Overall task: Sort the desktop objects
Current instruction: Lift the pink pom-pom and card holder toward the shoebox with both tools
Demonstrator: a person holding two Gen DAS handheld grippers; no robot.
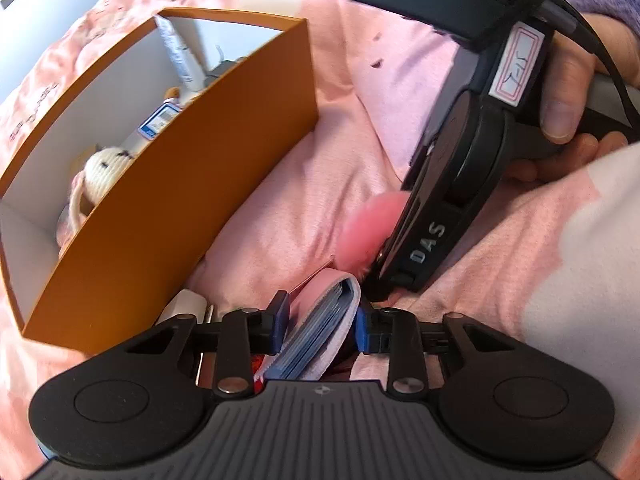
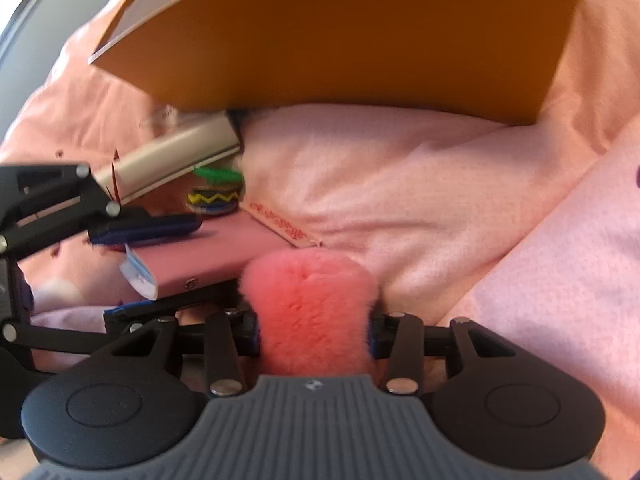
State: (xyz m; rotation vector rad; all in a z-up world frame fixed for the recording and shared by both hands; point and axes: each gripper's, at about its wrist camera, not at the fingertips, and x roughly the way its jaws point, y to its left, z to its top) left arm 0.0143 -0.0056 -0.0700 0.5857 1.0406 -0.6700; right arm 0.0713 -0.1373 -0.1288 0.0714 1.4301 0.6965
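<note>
So the whole surface is covered by a rumpled pink cloth (image 1: 320, 184), can't tell if there's a tabletop or something softer under it. Sitting on that is the big orange box (image 1: 192, 200), open on top with white inside walls, and it's clearly the drop-off spot: there's already a little knitted doll (image 1: 105, 168), a white tube (image 1: 180, 56) leaning in the corner, and something with a blue-edged label in there.

Right next to the box's near wall is the leftover pile. The left claw (image 1: 320, 322) has its blue pads either side of a pink wallet-type pouch (image 1: 320, 332) stuffed with bluish cards, standing on edge. Looks clenched on it to me, pads right against both faces, which makes sense if you want to lift a floppy flat thing without it fanning open.

The right claw (image 2: 314, 336) is clamped on a fluffy pink pom-pom thing (image 2: 310, 312), fur bulging out around the pads. It hangs off the pouch end, so my guess is they're attached and both hands are sharing the load.

Smaller stuff by the box's foot: a silvery flat case (image 2: 176, 156), and a small round thing with a green top and a yellow zigzag (image 2: 216, 196). Those haven't been sorted yet.
</note>
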